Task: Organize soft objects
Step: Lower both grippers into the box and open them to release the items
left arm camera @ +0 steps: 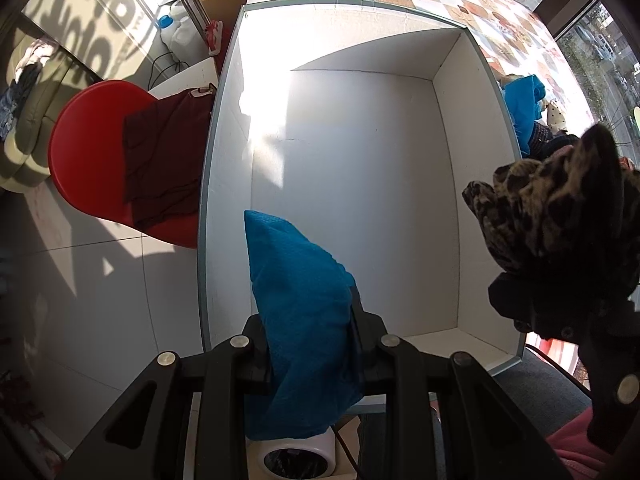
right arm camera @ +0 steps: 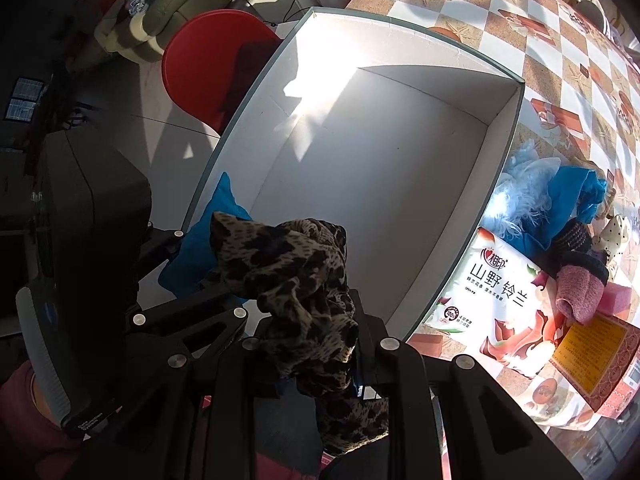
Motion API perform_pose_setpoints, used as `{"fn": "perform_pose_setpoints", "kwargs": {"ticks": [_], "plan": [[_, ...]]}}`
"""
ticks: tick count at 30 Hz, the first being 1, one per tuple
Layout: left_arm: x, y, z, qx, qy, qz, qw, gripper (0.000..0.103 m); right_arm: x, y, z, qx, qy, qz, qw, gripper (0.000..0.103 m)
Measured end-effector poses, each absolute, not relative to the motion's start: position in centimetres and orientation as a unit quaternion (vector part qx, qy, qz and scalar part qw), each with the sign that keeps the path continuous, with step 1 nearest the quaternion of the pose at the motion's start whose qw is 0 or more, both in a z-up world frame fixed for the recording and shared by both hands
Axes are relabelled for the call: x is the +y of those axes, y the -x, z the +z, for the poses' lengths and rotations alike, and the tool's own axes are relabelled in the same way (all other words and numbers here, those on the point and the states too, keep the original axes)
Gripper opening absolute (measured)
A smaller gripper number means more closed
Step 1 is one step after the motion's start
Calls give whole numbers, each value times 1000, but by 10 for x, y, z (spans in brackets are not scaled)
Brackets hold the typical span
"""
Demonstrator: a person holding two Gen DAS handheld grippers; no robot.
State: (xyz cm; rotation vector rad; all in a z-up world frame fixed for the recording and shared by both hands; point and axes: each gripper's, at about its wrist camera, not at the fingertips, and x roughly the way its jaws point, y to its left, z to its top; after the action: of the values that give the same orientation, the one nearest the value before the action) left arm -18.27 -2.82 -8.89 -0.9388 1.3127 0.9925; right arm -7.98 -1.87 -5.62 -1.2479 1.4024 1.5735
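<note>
My left gripper is shut on a blue towel and holds it over the near left corner of a large white box that has nothing lying in it. My right gripper is shut on a leopard-print cloth and holds it above the box's near edge. The leopard cloth also shows at the right of the left wrist view. The blue towel and the left gripper show at the left of the right wrist view.
A pile of soft things lies right of the box: blue cloth, pale blue fluff, a pink knit piece, a tissue pack. A red chair with a dark red cloth stands left of the box. The table has a checkered cover.
</note>
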Motion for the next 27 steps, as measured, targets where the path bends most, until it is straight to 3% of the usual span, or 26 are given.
{"fn": "perform_pose_setpoints", "kwargs": {"ticks": [5, 9, 12, 13, 14, 18, 20, 27], "plan": [[-28, 183, -89, 561, 404, 425, 584, 32, -17, 78, -61, 545, 480, 601, 334, 24], [-29, 183, -87, 557, 401, 428, 588, 50, -15, 78, -63, 545, 483, 600, 331, 29], [-28, 183, -85, 554, 398, 431, 591, 73, -15, 79, -63, 544, 483, 601, 332, 49], [-28, 184, -84, 552, 397, 433, 593, 79, -15, 79, -61, 542, 480, 603, 334, 63], [-28, 184, -82, 547, 397, 435, 596, 80, -15, 78, -60, 540, 477, 605, 338, 71], [-23, 190, -74, 515, 410, 441, 610, 86, -14, 75, -55, 534, 475, 603, 354, 74], [-20, 192, -72, 506, 414, 446, 611, 87, -13, 68, -54, 534, 474, 594, 372, 102], [-6, 187, -41, 450, 423, 438, 654, 91, -9, 29, -38, 561, 442, 566, 412, 103]]}}
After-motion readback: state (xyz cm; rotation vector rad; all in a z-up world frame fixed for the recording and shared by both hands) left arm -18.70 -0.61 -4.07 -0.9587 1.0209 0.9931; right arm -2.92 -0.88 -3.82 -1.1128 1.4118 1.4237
